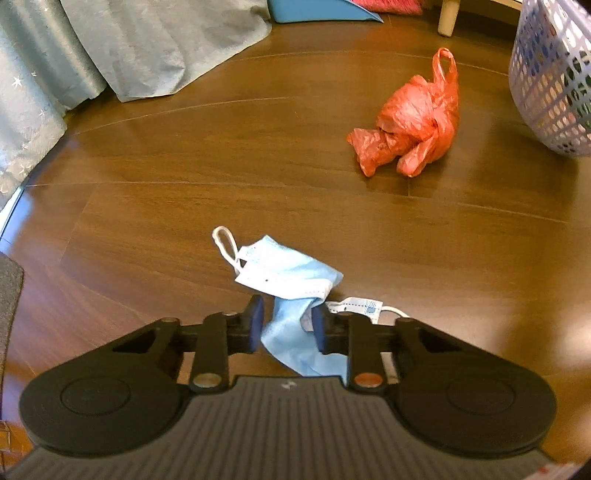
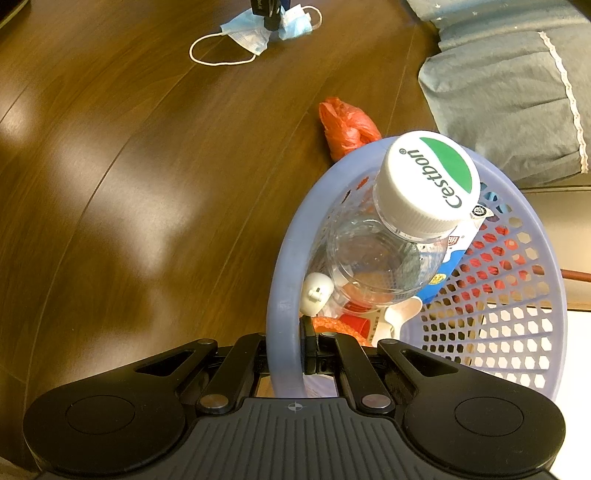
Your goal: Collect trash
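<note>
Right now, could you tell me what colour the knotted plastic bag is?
Red-orange plastic bag; clearest in the left wrist view.

A dark brown wooden plank floor (image 1: 221, 166) is seen throughout, marked by pale patches of reflected light. Grey-blue star-patterned curtains (image 1: 55, 66) are draped onto it at the left. A pale furniture leg (image 1: 448, 16) is glimpsed, and grey-blue bedding with lace trim (image 2: 517, 99) is visible.

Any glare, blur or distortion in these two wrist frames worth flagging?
Left wrist: strong fisheye bowing of the floor seams, dark corners; face mask and red bag sharp; soft sheen at left.
Right wrist: broad window-glare patches on the floor at left; bottle cap looms large but its print is legible; basket rim curved by the lens.
</note>
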`<act>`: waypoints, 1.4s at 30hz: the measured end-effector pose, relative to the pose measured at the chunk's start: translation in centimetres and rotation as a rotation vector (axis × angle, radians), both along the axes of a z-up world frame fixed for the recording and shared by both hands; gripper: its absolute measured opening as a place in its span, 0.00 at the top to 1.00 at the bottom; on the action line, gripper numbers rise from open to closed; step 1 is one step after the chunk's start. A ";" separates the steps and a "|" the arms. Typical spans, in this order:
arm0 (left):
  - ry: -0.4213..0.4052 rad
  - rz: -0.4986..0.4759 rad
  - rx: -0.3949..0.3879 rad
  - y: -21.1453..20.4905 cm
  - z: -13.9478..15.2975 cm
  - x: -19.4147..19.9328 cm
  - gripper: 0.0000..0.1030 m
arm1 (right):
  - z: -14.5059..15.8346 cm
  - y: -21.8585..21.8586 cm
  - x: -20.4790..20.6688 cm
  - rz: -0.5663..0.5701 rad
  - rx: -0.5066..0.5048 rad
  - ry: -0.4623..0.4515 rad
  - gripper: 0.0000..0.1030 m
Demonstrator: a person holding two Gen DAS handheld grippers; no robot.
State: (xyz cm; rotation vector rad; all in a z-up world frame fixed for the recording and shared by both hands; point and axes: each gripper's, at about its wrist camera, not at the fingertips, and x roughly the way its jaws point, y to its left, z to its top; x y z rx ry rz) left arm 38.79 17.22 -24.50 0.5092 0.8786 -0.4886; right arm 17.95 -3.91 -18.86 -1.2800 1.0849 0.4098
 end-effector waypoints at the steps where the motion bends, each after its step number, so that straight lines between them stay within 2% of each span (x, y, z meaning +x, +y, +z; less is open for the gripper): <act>1: 0.002 -0.002 0.004 0.0 0.0 -0.1 0.89 | 0.0 0.0 0.0 0.000 0.000 0.000 1.00; 7: 0.006 -0.009 0.006 0.2 0.1 -0.3 0.94 | 0.0 0.0 0.1 -0.005 0.003 -0.001 1.00; 22: 0.015 0.045 -0.081 2.1 2.8 -1.2 0.95 | 0.0 0.0 0.3 -0.010 0.006 -0.002 1.00; 42: -0.041 -0.045 -0.163 -0.4 8.4 -3.0 0.95 | 0.1 0.0 0.2 -0.009 0.008 -0.003 1.00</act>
